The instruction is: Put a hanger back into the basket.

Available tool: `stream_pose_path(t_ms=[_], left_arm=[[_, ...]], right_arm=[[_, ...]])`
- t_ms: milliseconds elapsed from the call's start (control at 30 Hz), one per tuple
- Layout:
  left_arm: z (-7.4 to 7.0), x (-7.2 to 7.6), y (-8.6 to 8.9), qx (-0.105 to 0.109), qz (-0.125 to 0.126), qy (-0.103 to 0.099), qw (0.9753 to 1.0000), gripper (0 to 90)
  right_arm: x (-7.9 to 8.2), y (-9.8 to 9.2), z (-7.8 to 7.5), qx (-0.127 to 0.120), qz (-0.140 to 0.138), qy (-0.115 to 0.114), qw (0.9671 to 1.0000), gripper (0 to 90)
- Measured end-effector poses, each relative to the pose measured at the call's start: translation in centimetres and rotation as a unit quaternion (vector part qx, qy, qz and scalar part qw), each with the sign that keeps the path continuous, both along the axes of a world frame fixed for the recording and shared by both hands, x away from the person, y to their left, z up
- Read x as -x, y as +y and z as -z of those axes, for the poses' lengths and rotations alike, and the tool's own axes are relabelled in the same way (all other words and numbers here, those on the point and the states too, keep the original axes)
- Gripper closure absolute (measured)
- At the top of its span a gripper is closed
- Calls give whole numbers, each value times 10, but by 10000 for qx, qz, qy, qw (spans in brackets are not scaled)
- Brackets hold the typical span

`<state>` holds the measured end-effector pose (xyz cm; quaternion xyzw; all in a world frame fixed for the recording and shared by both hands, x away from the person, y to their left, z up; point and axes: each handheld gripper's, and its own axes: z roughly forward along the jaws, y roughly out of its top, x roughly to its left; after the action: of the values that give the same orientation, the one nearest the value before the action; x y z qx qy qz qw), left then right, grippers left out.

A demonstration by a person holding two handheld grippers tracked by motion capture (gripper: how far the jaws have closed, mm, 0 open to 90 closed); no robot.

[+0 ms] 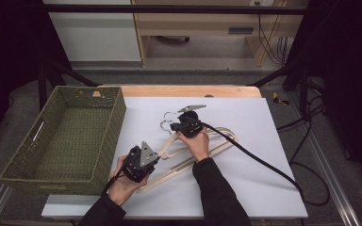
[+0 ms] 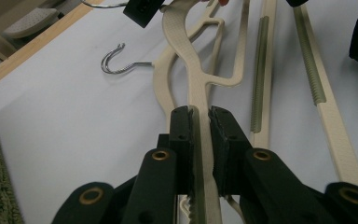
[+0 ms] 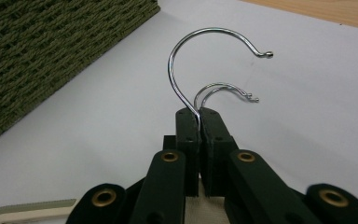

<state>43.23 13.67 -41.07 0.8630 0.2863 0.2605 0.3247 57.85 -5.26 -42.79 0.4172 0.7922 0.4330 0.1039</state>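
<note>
- Cream plastic hangers (image 1: 202, 150) lie in a small overlapping pile mid-counter, on the white board (image 1: 264, 188) that covers it.
- Left gripper (image 1: 156, 157) sits at the near-left end of the pile; in the left gripper view its jaws are nearly closed, clamped flat on the shoulder arm of the top hanger (image 2: 200, 88).
- Right gripper (image 1: 176, 123) is at the far end of the pile; in the right gripper view its jaws are pinched tight on the stem of that hanger's chrome hook (image 3: 200, 51), just below the curve.
- Two-point hold, arm plus hook, looks meant to stop the hanger swinging or twisting when it comes off the stack.
- The held hook stands upright above the board; two more hooks (image 3: 228, 91) lie low behind it, so other hangers are underneath or beside.
- Left gripper view: a lower hook (image 2: 116, 63) rests on the board, and ribbed trouser bars (image 2: 259, 74) fan out to the right, apart from the gripped arm.
- Green woven basket (image 1: 66, 136) stands at the left of the counter, touching the board's edge, nothing visible inside; likely the drop-off, hence the hanger is held on the basket side.
- Judgement: grasp is done, lift toward the basket comes next; risk is a lower hanger snagging and dragging along.
</note>
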Motion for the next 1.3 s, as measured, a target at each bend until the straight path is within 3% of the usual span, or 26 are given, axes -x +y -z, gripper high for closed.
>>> stream_pose_path(t_ms=[167,267,300,433,500,567,667,700,767,800,833,867,933,1033,1067,1100,1133,1233,1300], left_arm=[[1,0,0,5,20,115,9999,787],[4,-3,1,202,99,345,9991,768],[4,-4,3,99,89,301,9995,756],[2,-9,7,535,28,448,9976,607],[0,-12,10,761,-3,550,9956,500],[-2,-17,11,1001,40,671,9927,393],[-2,-23,10,1379,243,1040,9847,298],[-2,-28,10,1350,235,967,9858,283],[0,-35,8,1519,264,1048,9825,268],[-3,-43,15,991,616,1163,9863,266],[-1,-47,12,1122,818,1348,9811,267],[2,-48,7,1370,752,1393,9778,270],[9,-49,-8,2065,360,1405,9676,293],[14,-55,-18,2201,133,1495,9639,337],[15,-56,-20,2223,75,1506,9632,365],[16,-58,-21,2129,100,1537,9648,405],[15,-62,-17,1662,318,1581,9728,444],[17,-62,-23,1574,347,1587,9741,547],[17,-61,-24,1570,353,1637,9733,616]], right_arm=[[7,0,-5,86,84,-202,9997,883],[13,0,-8,109,102,-330,9993,886],[14,0,-9,133,102,-367,9992,887],[23,-1,-12,147,-17,-593,9981,891],[27,-2,-11,163,-31,-670,9976,891],[32,-5,-11,19,-59,-677,9977,892],[37,-9,-12,-108,-91,-767,9970,891],[38,-11,-12,-105,-141,-820,9965,891],[42,-14,-13,-169,-189,-910,9955,891],[43,-15,-14,-200,-209,-939,9952,891],[45,-16,-14,-239,-210,-971,9948,891],[47,-17,-15,-218,-247,-1022,9942,891],[50,-18,-16,-271,-232,-1052,9938,891],[54,-21,-18,-326,-282,-1109,9929,891],[55,-22,-19,-319,-294,-1143,9925,891],[56,-22,-19,-321,-314,-1141,9925,891],[57,-23,-19,-340,-326,-1156,9922,891],[61,-23,-21,-341,-396,-1197,9914,891],[64,-23,-22,-355,-419,-1213,9911,890]])
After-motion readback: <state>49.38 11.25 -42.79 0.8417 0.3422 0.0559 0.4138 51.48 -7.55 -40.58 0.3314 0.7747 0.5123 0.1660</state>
